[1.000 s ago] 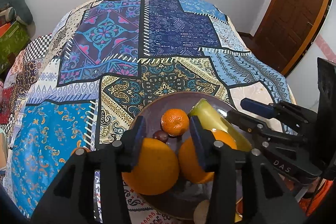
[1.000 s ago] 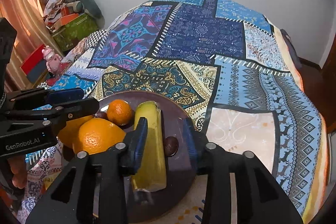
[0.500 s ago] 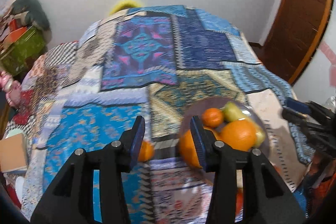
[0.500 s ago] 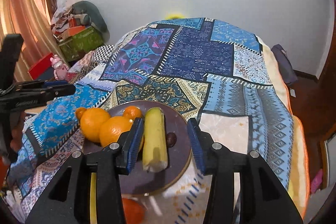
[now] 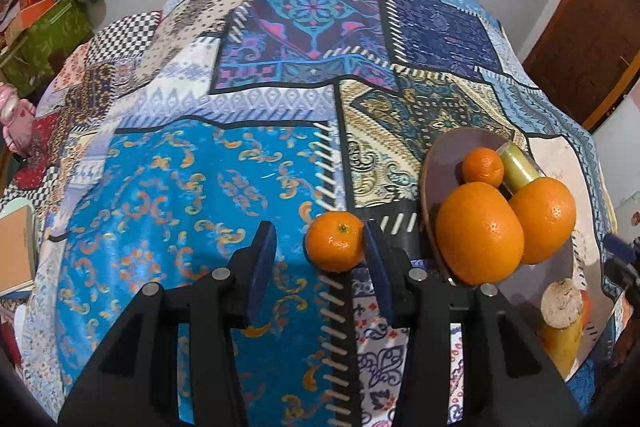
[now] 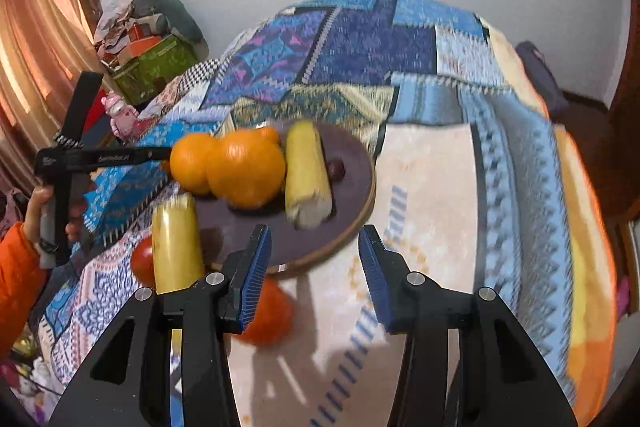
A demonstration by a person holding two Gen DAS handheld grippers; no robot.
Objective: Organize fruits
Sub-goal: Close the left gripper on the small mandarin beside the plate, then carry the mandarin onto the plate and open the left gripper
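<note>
- Orange tangerine (image 5: 335, 241) lies on the patchwork blanket (image 5: 168, 195), just left of the purple plate (image 5: 442, 163), close to the right finger of the spread, empty left gripper (image 5: 320, 267).
- Right gripper (image 6: 316, 267) hangs parted and empty at the plate's near rim.
- Two big oranges (image 5: 480, 233) sit on that plate.

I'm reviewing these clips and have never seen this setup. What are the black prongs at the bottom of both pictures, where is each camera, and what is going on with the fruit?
No robot here: a person holds a two-finger gripper in each hand, with a fisheye camera on each looking along its fingers. One picture is from the left gripper, the other from the right gripper. Both are open and hold nothing. A purple plate lies on a patterned blanket, carrying two big oranges, a small mandarin, a yellow banana piece and a small dark fruit. A loose mandarin lies on the blanket between the left fingers. Another banana piece and reddish fruit lie beside the plate.
</note>
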